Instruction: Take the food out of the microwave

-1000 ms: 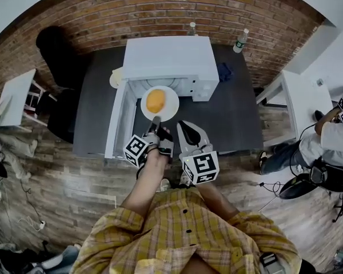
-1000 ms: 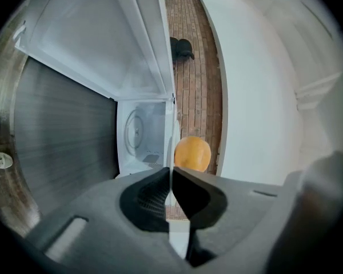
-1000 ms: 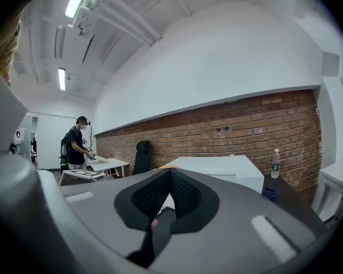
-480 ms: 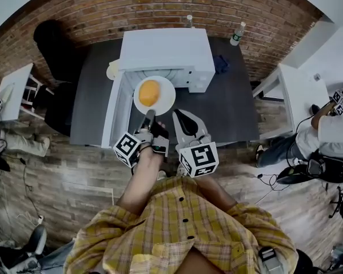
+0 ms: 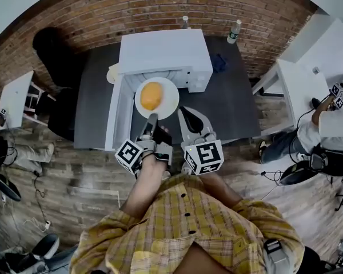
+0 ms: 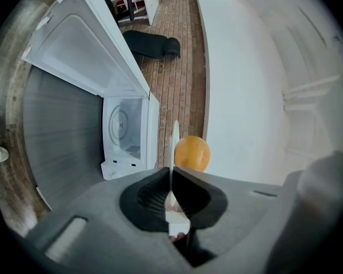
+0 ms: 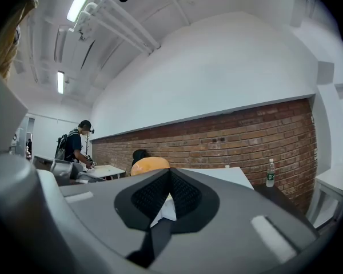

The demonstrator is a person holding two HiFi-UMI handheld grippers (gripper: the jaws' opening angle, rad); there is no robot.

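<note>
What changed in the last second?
The left gripper, clamped on the plate by its rim, has raised it and the orange food toward the head camera, in front of the microwave. Unchanged: that grip, the open microwave door, the right gripper shut beside the plate.

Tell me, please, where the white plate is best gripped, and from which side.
Grip the plate by its thin near rim, coming level from the person's side, fingers above and below. The orange food sits mid-plate, leaving the rim bare; the left gripper holds it so.
</note>
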